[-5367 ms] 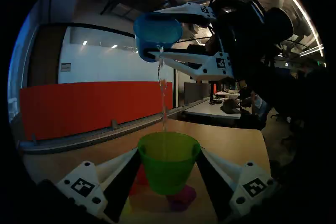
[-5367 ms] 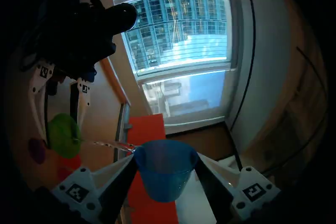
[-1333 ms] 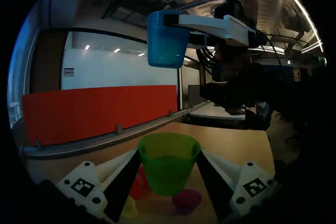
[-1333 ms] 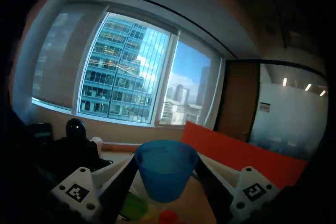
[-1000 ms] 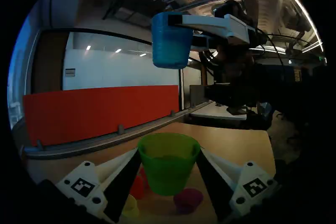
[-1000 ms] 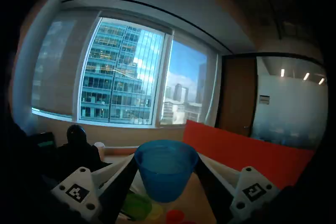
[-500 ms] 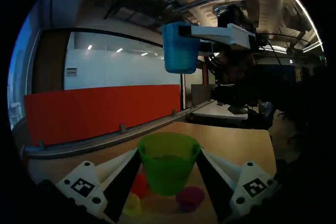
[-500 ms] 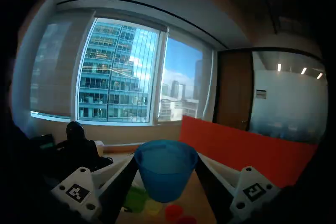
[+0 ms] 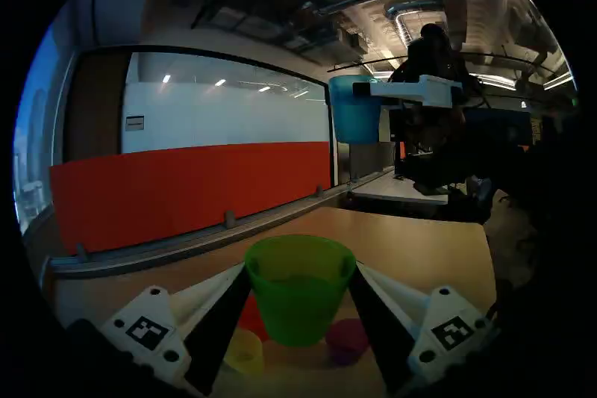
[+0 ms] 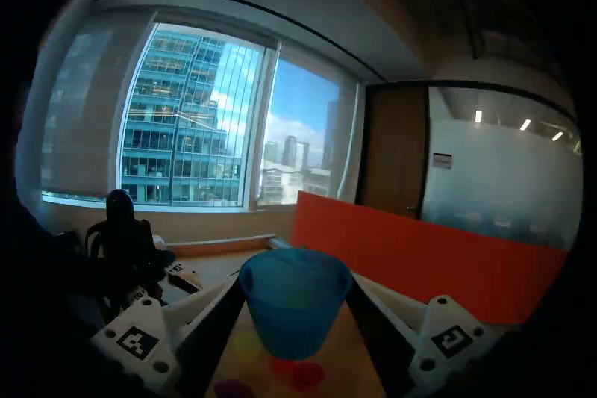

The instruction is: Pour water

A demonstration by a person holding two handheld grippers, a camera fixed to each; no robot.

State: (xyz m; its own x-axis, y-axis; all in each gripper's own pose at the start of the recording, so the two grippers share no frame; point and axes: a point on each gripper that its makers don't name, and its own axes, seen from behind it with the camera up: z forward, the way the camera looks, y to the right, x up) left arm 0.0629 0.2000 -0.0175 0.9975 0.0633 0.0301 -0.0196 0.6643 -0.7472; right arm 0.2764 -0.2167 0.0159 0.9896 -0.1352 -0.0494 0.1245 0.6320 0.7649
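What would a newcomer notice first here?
The green cup, clamped in the left hand-held gripper at bottom centre of the left gripper view, with orange wall panelling behind. Then the blue cup, upright in the right hand-held gripper, before a window of towers in the right gripper view.

The left gripper (image 9: 299,278) clasps an upright green cup (image 9: 300,305) between both fingers, with water showing inside it. Under it, on the wooden worktop (image 9: 422,245), sit small yellow (image 9: 245,349), red (image 9: 252,317) and purple (image 9: 348,337) cups. Farther off and higher, the right gripper (image 9: 358,96) holds a blue cup (image 9: 352,122) upright. A red wall panel (image 9: 186,189) runs behind.
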